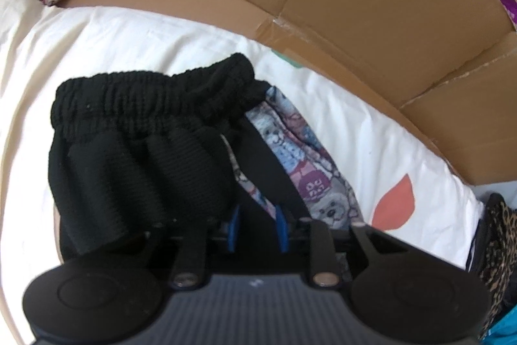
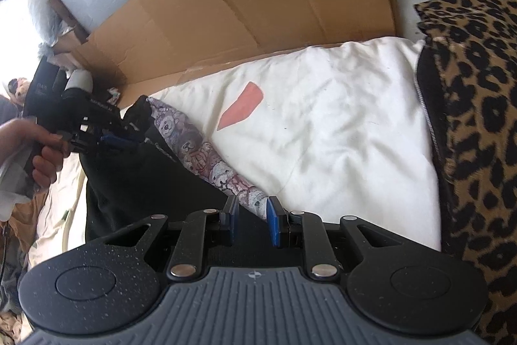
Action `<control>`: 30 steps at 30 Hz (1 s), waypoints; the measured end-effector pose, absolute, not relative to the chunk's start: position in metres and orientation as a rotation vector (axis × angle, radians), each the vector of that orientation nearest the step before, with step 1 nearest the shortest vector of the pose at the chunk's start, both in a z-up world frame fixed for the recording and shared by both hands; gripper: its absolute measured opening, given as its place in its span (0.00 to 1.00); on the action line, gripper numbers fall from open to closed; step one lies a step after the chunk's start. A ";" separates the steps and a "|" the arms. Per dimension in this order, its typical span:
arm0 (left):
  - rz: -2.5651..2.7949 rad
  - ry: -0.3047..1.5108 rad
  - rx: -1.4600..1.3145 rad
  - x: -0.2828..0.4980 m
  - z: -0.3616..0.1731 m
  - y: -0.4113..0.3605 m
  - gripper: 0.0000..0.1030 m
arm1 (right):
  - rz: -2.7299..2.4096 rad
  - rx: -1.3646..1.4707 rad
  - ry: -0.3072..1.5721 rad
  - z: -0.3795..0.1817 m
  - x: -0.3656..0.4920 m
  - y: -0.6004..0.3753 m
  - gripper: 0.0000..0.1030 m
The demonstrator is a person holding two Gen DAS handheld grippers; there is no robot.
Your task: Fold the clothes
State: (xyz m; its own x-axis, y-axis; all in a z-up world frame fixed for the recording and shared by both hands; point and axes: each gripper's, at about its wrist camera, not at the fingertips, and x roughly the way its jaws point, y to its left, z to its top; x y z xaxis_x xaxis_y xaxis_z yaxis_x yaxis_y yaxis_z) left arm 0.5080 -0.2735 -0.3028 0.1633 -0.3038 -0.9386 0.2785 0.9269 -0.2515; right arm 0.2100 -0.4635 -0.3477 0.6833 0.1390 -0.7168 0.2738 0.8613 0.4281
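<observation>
Shorts (image 1: 139,144), black with bear-print lining, lie on the white bedding (image 2: 339,131); I keep both tongs (image 1: 258,225) (image 2: 252,219) narrow, apparently each pinching fabric, and should draw the fold taut.

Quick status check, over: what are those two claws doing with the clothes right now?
Left gripper at the black shorts, grip unclear. Right gripper astride the bear-print cloth, grip unclear too. Leopard-print garment lies beside, apart. Nothing in the way.
</observation>
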 end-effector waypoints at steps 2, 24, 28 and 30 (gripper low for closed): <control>-0.408 1.342 -0.040 0.509 -0.303 -0.275 0.39 | -0.058 0.517 0.837 -0.350 0.215 -0.461 0.24; -0.332 1.384 -0.175 0.509 -0.313 -0.254 0.03 | 0.089 0.279 0.919 -0.378 0.232 -0.442 0.25; -0.354 1.370 -0.172 0.508 -0.302 -0.254 0.02 | 0.096 0.258 0.934 -0.384 0.234 -0.441 0.24; -0.364 1.364 -0.176 0.508 -0.297 -0.255 0.02 | 0.100 0.244 0.938 -0.385 0.235 -0.440 0.23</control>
